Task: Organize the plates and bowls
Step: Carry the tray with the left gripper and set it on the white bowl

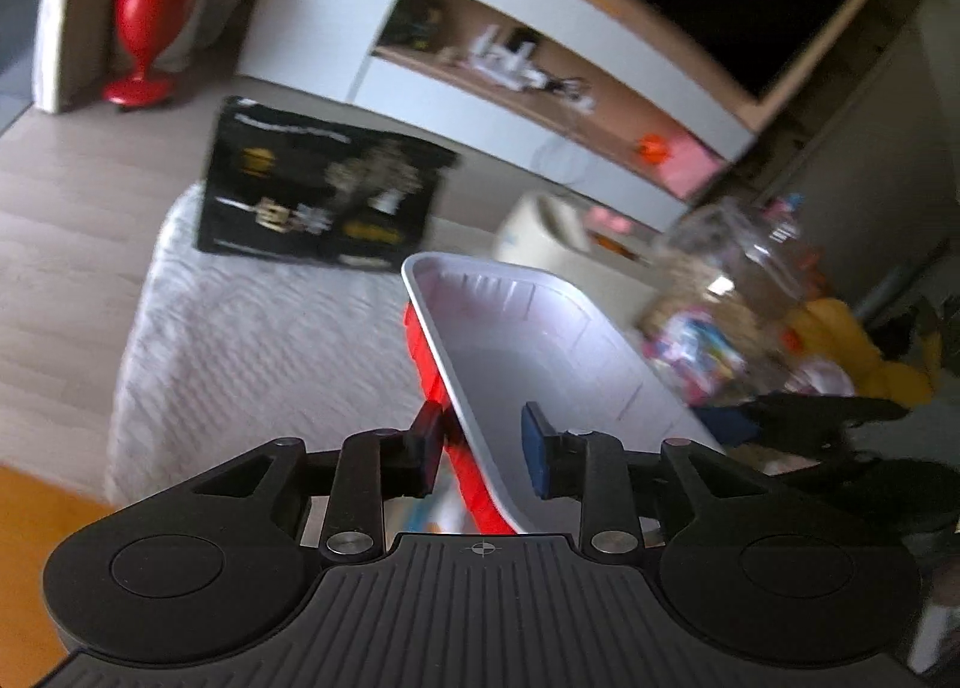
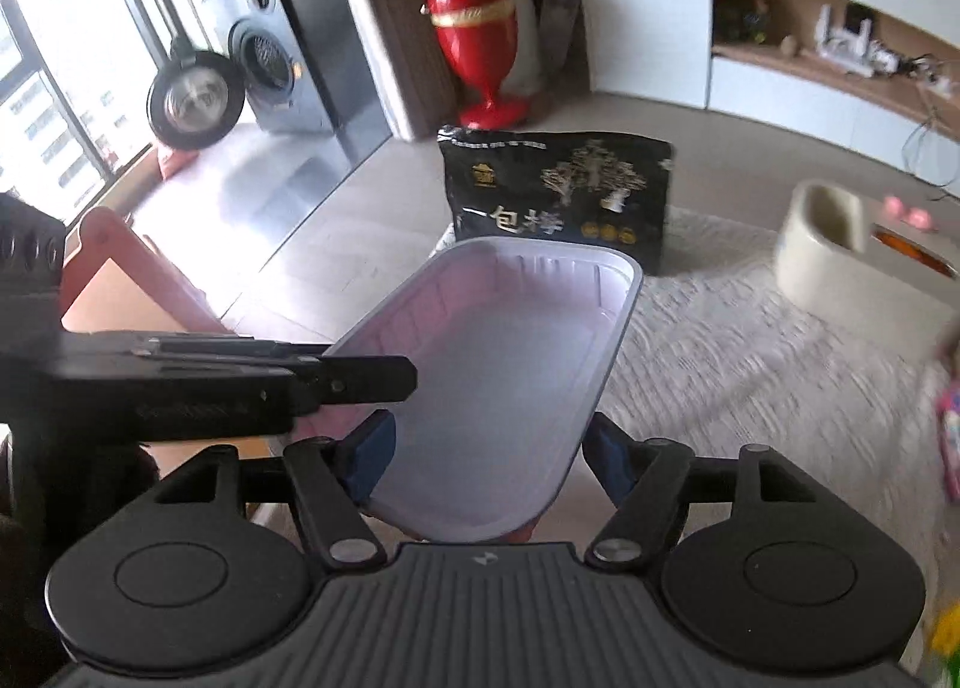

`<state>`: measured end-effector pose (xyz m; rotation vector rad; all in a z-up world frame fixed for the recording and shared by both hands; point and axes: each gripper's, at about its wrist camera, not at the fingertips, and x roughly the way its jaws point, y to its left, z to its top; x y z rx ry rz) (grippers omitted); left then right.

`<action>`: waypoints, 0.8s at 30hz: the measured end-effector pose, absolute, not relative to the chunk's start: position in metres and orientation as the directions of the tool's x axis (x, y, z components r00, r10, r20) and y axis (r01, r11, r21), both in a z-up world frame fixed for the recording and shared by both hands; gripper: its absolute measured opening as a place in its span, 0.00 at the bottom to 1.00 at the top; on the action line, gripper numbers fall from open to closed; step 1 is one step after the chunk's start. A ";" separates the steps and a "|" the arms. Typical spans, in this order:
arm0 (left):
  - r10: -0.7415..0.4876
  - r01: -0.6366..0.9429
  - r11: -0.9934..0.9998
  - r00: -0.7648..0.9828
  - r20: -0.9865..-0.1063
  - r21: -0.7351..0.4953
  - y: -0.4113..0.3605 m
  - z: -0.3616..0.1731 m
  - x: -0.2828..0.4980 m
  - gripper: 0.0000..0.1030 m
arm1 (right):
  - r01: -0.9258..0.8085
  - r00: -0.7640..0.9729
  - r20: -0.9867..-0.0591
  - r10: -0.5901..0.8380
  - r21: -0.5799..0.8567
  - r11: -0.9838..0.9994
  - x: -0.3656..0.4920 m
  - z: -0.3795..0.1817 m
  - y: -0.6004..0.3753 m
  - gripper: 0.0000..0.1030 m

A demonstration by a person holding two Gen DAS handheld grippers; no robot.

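A rectangular plastic tray, white inside and red outside, shows in the left wrist view (image 1: 540, 364) and in the right wrist view (image 2: 504, 388). It is held tilted above a white textured cloth (image 1: 252, 328). My left gripper (image 1: 483, 448) straddles the tray's side wall, one pad outside and one inside, with a gap at the inner pad. The left gripper also shows from the side in the right wrist view (image 2: 354, 382), at the tray's left rim. My right gripper (image 2: 486, 454) has its blue pads on either side of the tray's near end.
A black printed bag (image 2: 558, 196) stands on the cloth beyond the tray. A cream container (image 2: 822, 244) sits to the right. A red vase (image 2: 480, 28), a washing machine (image 2: 270, 64) and a shelf unit (image 1: 540, 76) lie behind. A clear jar (image 1: 738, 268) stands at right.
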<state>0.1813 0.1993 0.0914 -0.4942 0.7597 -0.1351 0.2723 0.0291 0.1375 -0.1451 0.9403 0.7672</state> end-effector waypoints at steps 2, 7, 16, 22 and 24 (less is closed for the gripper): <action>-0.310 -0.032 0.882 0.713 -0.629 -0.471 0.181 0.087 0.171 0.30 | -0.633 0.371 -0.762 0.531 0.211 0.745 0.255 0.133 0.005 0.69; -0.317 -0.004 0.906 0.655 -0.685 -0.424 0.149 0.057 0.169 0.29 | -0.577 0.390 -0.760 0.520 0.239 0.781 0.241 0.094 -0.029 0.69; -0.321 -0.083 0.878 0.627 -0.709 -0.472 0.173 0.039 0.175 0.25 | -0.541 0.342 -0.745 0.573 0.342 0.768 0.246 0.059 -0.030 0.70; -0.309 -0.123 0.866 0.630 -0.713 -0.484 0.182 0.036 0.180 0.25 | -0.523 0.398 -0.725 0.562 0.324 0.788 0.256 0.068 -0.032 0.71; -0.305 -0.131 0.866 0.625 -0.718 -0.483 0.184 0.033 0.184 0.25 | -0.503 0.408 -0.721 0.560 0.335 0.797 0.264 0.068 -0.030 0.71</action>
